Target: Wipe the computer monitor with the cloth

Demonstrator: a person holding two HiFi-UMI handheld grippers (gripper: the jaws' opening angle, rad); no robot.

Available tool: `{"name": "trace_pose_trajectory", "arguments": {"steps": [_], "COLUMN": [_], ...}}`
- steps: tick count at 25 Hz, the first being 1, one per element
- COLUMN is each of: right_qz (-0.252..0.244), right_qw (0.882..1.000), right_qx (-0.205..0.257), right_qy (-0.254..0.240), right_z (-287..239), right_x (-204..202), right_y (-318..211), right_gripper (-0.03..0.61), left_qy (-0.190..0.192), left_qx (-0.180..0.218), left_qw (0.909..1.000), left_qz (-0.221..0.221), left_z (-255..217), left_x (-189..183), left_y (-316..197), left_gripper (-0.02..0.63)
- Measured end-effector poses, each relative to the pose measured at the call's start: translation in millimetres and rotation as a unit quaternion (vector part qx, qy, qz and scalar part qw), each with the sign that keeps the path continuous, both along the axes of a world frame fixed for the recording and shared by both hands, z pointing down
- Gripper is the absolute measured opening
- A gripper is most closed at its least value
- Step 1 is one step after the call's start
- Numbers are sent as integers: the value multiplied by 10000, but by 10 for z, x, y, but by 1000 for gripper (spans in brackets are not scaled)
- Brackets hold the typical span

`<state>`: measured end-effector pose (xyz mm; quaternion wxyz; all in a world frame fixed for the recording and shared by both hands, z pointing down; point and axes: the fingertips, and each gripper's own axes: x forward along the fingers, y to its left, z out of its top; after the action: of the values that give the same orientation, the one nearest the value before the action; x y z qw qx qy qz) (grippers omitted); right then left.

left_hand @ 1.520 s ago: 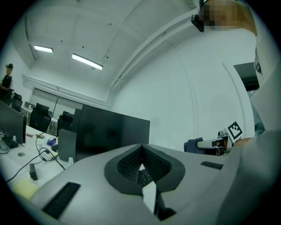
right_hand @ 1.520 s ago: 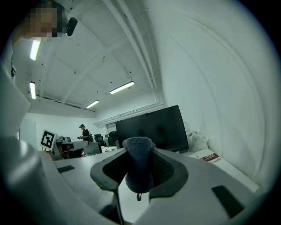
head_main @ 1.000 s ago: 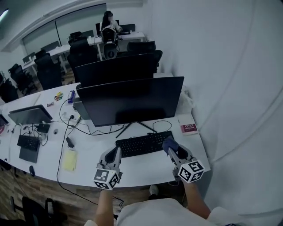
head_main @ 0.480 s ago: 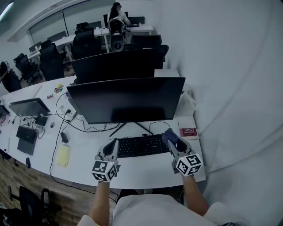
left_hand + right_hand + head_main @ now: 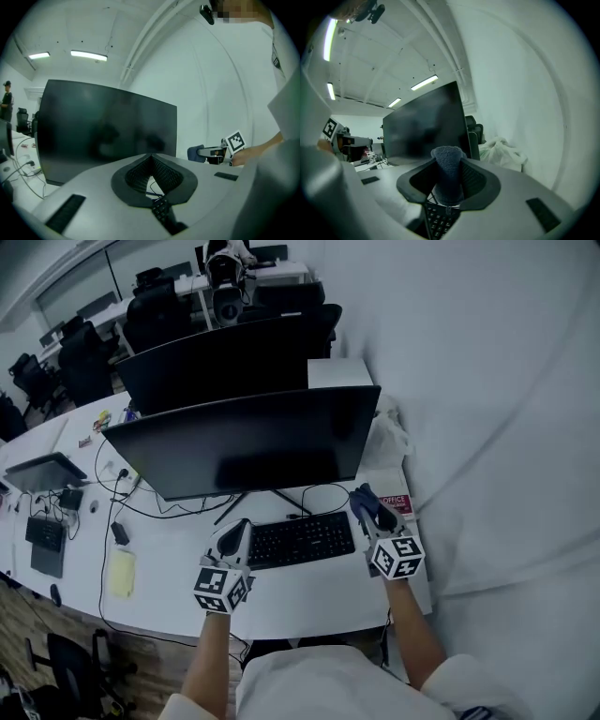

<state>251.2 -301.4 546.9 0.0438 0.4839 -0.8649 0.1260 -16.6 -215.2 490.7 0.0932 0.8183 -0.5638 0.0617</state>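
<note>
- Right gripper [image 5: 447, 174]: fingers pinch a dark blue terry cloth [image 5: 448, 165]. The cloth stands upright between them as a rolled wad, its rounded top poking above the finger tips.
- Left gripper [image 5: 152, 174]: fingers pressed together at the tips, nothing held. Only the keys and the counter show through the gap lower down.
- Both grippers hang low over the front of the white counter [image 5: 314, 594], one at each end of the black keyboard [image 5: 300, 539]. The left is at the keyboard's left end, the right at its right end.
- Wide black flat-screen computer monitor [image 5: 246, 445]: stands on its stand behind the keyboard, screen dark. In the right gripper view it lies ahead and left of the cloth, clearly apart from it. There is no contact.
- Near the right gripper: a small red book [image 5: 397, 504] on the counter's right edge, and a crumpled white plastic bag [image 5: 387, 441] by the wall.
- Farther out: a second black monitor [image 5: 220, 356] stands behind the first, with cables and a yellow notepad [image 5: 122, 572] to the left.
- Progress, as a judgement: the cloth is picked up and ready. No wiping shows.
- Left to do: lift the cloth to the screen, press it on, and sweep across the whole panel. The free left gripper could steady the frame.
</note>
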Motion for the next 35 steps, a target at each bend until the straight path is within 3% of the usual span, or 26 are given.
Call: {"name": "trace_pose_trajectory", "arguments": {"steps": [10, 17, 28, 35], "right_qz": [607, 1088, 1179, 948], "right_qw": [9971, 9911, 9861, 9897], "right_qx": [-393, -735, -1132, -1063], "right_qy": [244, 209, 304, 158], "right_z": [537, 832, 1272, 1224], "right_x": [195, 382, 344, 266], "right_y": [-594, -825, -1071, -1139], "right_gripper": [135, 135, 135, 135], "left_qy": [211, 353, 141, 126], "left_qx": [-40, -433, -469, -461], "left_qw": [9977, 9951, 9950, 9951], "left_qz": [637, 816, 866, 863], "left_z": [190, 462, 437, 424], "left_x": [614, 977, 1034, 1113], "left_y": [-612, -838, -781, -855], "left_gripper": [5, 5, 5, 5]}}
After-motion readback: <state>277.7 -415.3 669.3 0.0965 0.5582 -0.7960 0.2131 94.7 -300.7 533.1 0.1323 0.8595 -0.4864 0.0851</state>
